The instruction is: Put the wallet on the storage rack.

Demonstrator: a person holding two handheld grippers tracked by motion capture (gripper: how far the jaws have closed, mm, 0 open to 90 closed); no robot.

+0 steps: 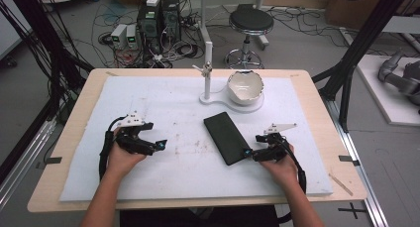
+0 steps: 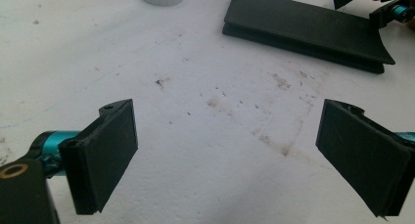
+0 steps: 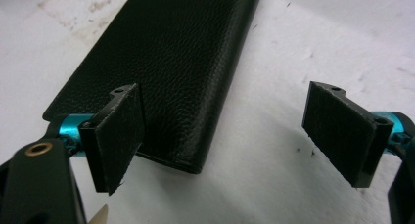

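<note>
A black leather case [image 1: 227,138] is laid flat and slantwise near the middle of the table [image 1: 317,185], its near end turned toward the right edge. The right gripper [image 1: 247,152] is held spread wide at that end, apparently so the case can be pinched there. The left gripper [image 1: 159,145] is kept released, well apart toward the left edge.

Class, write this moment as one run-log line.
right gripper: open, at black case near end | left gripper: open, over mat | case: flat
</note>
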